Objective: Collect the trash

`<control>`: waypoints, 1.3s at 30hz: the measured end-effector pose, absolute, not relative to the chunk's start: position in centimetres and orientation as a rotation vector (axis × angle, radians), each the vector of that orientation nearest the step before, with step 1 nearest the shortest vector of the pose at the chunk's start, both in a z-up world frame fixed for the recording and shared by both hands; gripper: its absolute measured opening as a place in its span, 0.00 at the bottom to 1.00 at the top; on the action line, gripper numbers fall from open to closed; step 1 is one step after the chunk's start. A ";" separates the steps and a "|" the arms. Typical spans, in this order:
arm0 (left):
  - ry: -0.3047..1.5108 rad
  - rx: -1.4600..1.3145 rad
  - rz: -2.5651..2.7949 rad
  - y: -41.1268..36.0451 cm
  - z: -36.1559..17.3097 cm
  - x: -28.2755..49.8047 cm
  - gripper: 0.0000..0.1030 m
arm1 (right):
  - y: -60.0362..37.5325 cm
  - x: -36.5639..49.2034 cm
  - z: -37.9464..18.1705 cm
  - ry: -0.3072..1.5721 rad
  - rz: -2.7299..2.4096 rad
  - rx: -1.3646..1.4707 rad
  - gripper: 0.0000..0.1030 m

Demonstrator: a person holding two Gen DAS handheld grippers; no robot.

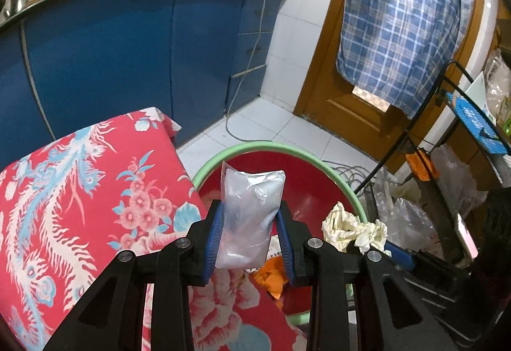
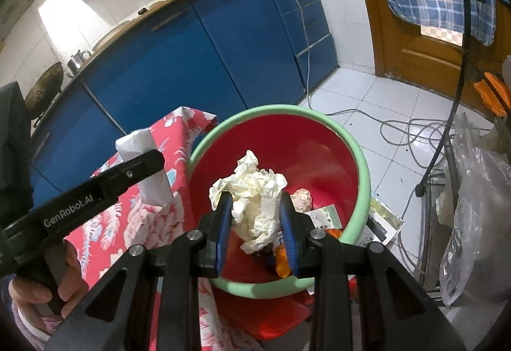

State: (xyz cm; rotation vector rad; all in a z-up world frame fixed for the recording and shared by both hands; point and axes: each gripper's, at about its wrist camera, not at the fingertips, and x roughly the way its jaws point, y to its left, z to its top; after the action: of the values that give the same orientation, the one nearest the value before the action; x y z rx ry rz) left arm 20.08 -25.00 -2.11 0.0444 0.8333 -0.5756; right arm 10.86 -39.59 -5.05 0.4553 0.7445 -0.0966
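Note:
My left gripper (image 1: 249,217) is shut on a clear plastic bag (image 1: 250,213) and holds it upright at the near left rim of a red bin with a green rim (image 1: 265,146). My right gripper (image 2: 255,207) is shut on a crumpled cream paper wad (image 2: 252,194) above the bin (image 2: 361,159). The wad also shows in the left wrist view (image 1: 348,228). The left gripper and its bag (image 2: 150,172) show at the left of the right wrist view. Orange scraps (image 1: 268,279), a pink ball (image 2: 302,199) and a card (image 2: 324,217) lie in the bin.
A table with a red floral cloth (image 1: 80,191) stands left of the bin. Blue cabinets (image 1: 127,57) run behind it. A black rack (image 1: 447,159) with plastic bags (image 2: 472,223) stands at the right. Cables (image 2: 399,127) lie on the white tiled floor. A wooden door (image 1: 335,95) is behind.

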 end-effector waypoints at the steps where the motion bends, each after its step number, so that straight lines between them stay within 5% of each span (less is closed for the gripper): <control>1: 0.830 0.048 -0.575 -25.1 -2.2 20.1 0.33 | -39.7 10.9 -5.4 0.747 -0.099 0.458 0.33; 11: 0.839 0.068 -0.555 -26.3 -3.3 21.0 0.33 | -40.7 11.2 -7.4 0.763 -0.092 0.499 0.34; 17: 0.852 0.048 -0.554 -26.2 -3.3 21.3 0.46 | -40.6 11.2 -7.9 0.774 -0.077 0.513 0.47; 39: 0.821 0.030 -0.483 -21.8 -1.5 19.4 0.46 | -39.0 9.6 -5.4 0.708 -0.045 0.487 0.79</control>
State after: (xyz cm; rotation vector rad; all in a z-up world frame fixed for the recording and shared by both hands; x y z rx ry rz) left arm 19.38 -21.77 -1.52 0.0299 0.8206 -0.4832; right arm 9.59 -38.98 -5.36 0.4866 0.7084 -0.0454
